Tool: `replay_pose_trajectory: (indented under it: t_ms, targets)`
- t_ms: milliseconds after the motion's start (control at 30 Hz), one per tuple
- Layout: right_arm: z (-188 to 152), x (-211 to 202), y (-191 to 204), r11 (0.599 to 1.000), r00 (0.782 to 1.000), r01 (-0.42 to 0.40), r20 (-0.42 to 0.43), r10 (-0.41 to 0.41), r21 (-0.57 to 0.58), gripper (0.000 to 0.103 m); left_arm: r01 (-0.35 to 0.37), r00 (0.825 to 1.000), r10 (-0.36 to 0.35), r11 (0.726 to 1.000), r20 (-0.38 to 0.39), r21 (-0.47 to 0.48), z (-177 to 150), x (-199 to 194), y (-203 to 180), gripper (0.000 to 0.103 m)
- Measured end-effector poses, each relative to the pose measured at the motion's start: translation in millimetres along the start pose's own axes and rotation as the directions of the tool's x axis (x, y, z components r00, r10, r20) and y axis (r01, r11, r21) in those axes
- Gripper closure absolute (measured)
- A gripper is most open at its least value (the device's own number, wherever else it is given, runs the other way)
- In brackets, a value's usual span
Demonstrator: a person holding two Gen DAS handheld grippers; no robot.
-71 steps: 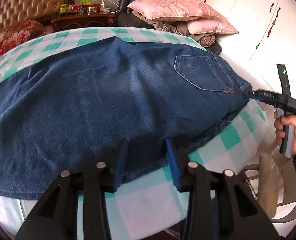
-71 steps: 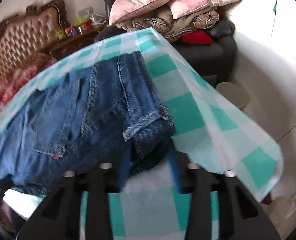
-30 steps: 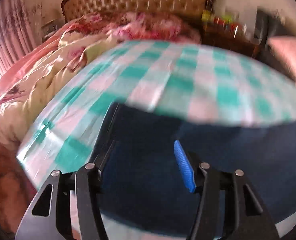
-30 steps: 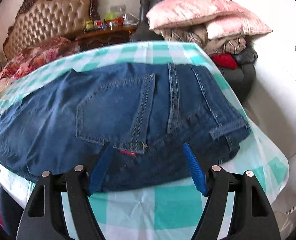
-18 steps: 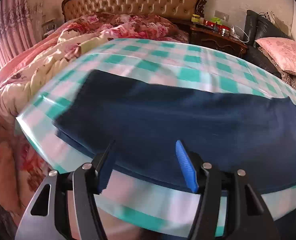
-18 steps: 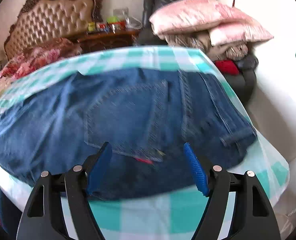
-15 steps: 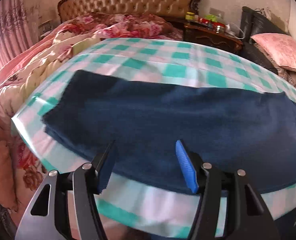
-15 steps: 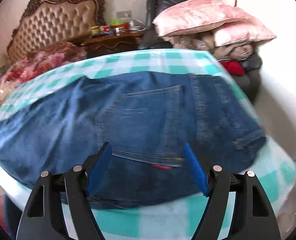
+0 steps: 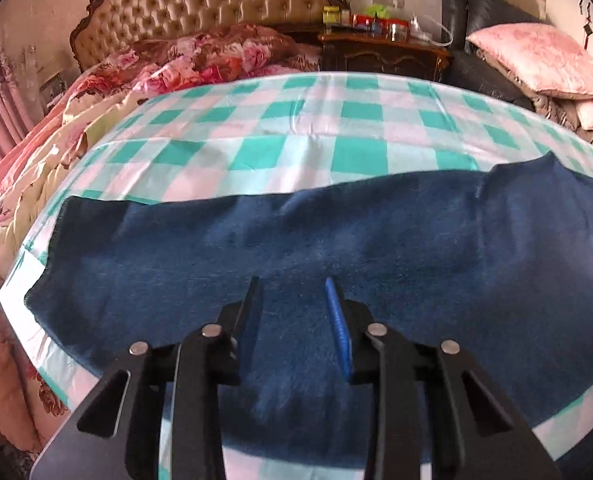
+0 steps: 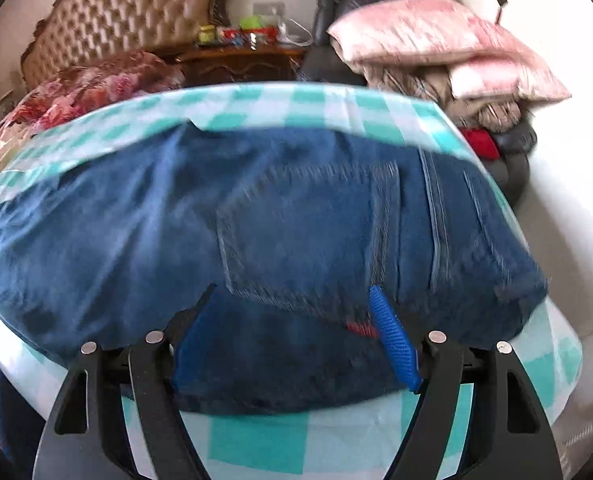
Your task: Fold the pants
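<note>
The counter (image 9: pixel 360 128), under a green and white checked cloth, carries the jeans (image 9: pixel 336 240), which lie flat lengthwise along its near edge. Behind it stand a bed with a tufted headboard (image 9: pixel 216 4) and stacked pink pillows (image 10: pixel 436 40). The right claw (image 10: pixel 292 316) hangs wide open over the back pocket (image 10: pixel 308 232), gripping nothing. The left claw (image 9: pixel 292 304) has just been narrowing above the leg, its pads apart and clear of the denim.
</note>
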State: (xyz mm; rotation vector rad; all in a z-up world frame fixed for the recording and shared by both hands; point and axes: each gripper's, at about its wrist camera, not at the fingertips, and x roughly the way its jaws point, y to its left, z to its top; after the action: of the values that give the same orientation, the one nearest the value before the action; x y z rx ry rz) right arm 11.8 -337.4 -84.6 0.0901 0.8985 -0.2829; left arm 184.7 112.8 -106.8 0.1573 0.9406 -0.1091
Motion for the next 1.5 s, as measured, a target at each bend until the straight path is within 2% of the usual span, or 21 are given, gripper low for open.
replay_pose_trajectory:
  t_ms: [67, 133, 300, 467, 500, 567, 633, 700, 833, 900, 967, 1000, 1067, 1100, 1167, 1233, 1267, 1300, 1367, 1433, 1500]
  targets:
    - [12.9, -0.4, 5.4, 1.000, 1.000, -0.014, 0.009, 0.014, -0.012, 0.031, -0.006, 0.999, 0.006, 1.000, -0.032, 0.003, 0.5, 12.3, -2.6, 0.071]
    - [31.3, 2.9, 16.2, 0.999, 0.999, -0.031, 0.019, 0.031, -0.031, 0.031, -0.016, 0.998, 0.017, 1.000, -0.067, 0.011, -1.5, 23.2, -4.8, 0.077]
    - [66.2, 14.3, 57.1, 0.990, 0.994, -0.104, 0.028, 0.108, -0.097, 0.031, -0.020, 0.998, 0.020, 1.000, -0.066, 0.007, -4.3, 27.9, -5.1, 0.078]
    - [92.4, 35.6, 119.2, 0.949, 0.967, -0.249, 0.011, 0.256, -0.191, 0.033, -0.031, 0.997, 0.031, 0.999, -0.074, 0.012, -4.3, 27.6, -7.0, 0.078]
    - [93.5, 41.7, 128.4, 0.945, 0.968, -0.246, 0.000, 0.251, -0.214, 0.038, -0.016, 0.997, 0.015, 1.000, -0.080, -0.015, -2.3, 25.3, -5.9, 0.079]
    - [96.3, 56.5, 137.2, 0.957, 0.987, -0.157, 0.001, 0.162, -0.245, 0.048, 0.074, 0.997, -0.075, 0.997, -0.023, -0.028, 5.9, 10.5, -12.0, 0.080]
    - [100.0, 64.0, 120.7, 0.977, 0.991, -0.131, -0.004, 0.132, -0.166, 0.048, 0.123, 0.992, -0.123, 0.992, 0.024, -0.006, 15.0, -0.1, -23.6, 0.079]
    - [102.5, 64.1, 89.7, 0.990, 0.993, -0.117, 0.012, 0.118, -0.081, 0.048, 0.215, 0.975, -0.216, 0.976, 0.048, 0.019, 27.7, -3.8, -42.7, 0.078]
    - [101.8, 70.6, 17.3, 1.000, 1.000, 0.012, 0.013, -0.012, 0.003, 0.048, 0.324, 0.946, -0.325, 0.941, -0.008, 0.095, 52.4, 24.4, -97.4, 0.078]
    - [98.3, 75.1, -30.1, 0.994, 0.996, 0.093, -0.010, -0.093, 0.054, 0.051, 0.324, 0.946, -0.320, 0.942, -0.050, 0.087, 58.8, 44.4, -108.0, 0.078]
    - [92.6, 80.8, -66.3, 0.985, 0.988, 0.152, -0.041, -0.149, 0.084, 0.056, 0.263, 0.964, -0.259, 0.962, -0.055, 0.071, 66.3, 65.4, -108.0, 0.078]
    - [86.4, 86.1, -87.5, 0.986, 0.990, 0.131, -0.073, -0.124, 0.103, 0.076, 0.247, 0.968, -0.244, 0.967, -0.049, 0.063, 69.1, 68.9, -105.3, 0.078]
    - [73.9, 92.8, -103.6, 0.989, 0.991, 0.093, -0.108, -0.081, 0.111, 0.086, 0.208, 0.977, -0.206, 0.978, -0.056, 0.029, 73.3, 73.9, -97.1, 0.078]
    - [68.1, 91.5, -105.2, 0.992, 0.993, 0.081, -0.097, -0.072, 0.094, 0.086, 0.183, 0.982, -0.183, 0.983, -0.053, -0.002, 74.7, 74.1, -90.4, 0.079]
    - [63.6, 89.7, -99.6, 0.993, 0.991, 0.101, -0.094, -0.094, 0.068, 0.086, 0.212, 0.977, -0.213, 0.977, -0.027, -0.027, 75.0, 65.4, -85.1, 0.079]
    - [64.3, 82.3, -95.0, 0.990, 0.992, 0.113, -0.072, -0.107, 0.088, 0.084, 0.240, 0.971, -0.240, 0.971, 0.007, 0.004, 68.4, 47.5, -93.0, 0.079]
    - [65.4, 74.9, -93.7, 0.990, 0.994, 0.106, -0.039, -0.102, 0.098, 0.079, 0.263, 0.965, -0.263, 0.965, 0.023, 0.016, 63.8, 37.7, -97.7, 0.078]
    - [67.3, 66.7, -91.4, 0.990, 0.995, 0.097, -0.005, -0.097, 0.099, 0.068, 0.287, 0.957, -0.287, 0.958, 0.034, 0.022, 58.9, 29.5, -102.5, 0.074]
    - [65.9, 55.0, -87.4, 0.986, 0.988, 0.145, 0.034, -0.149, 0.080, 0.060, 0.307, 0.950, -0.308, 0.951, 0.046, 0.027, 43.5, 12.4, -109.9, 0.074]
    - [60.6, 50.8, -92.9, 0.979, 0.982, 0.181, 0.032, -0.185, 0.090, 0.060, 0.303, 0.951, -0.304, 0.953, 0.059, 0.018, 27.0, 3.1, -110.4, 0.073]
    - [52.9, 57.5, -102.3, 0.975, 0.979, 0.202, -0.017, -0.201, 0.089, 0.059, 0.287, 0.957, -0.286, 0.958, 0.049, 0.001, 11.3, 4.6, -107.7, 0.068]
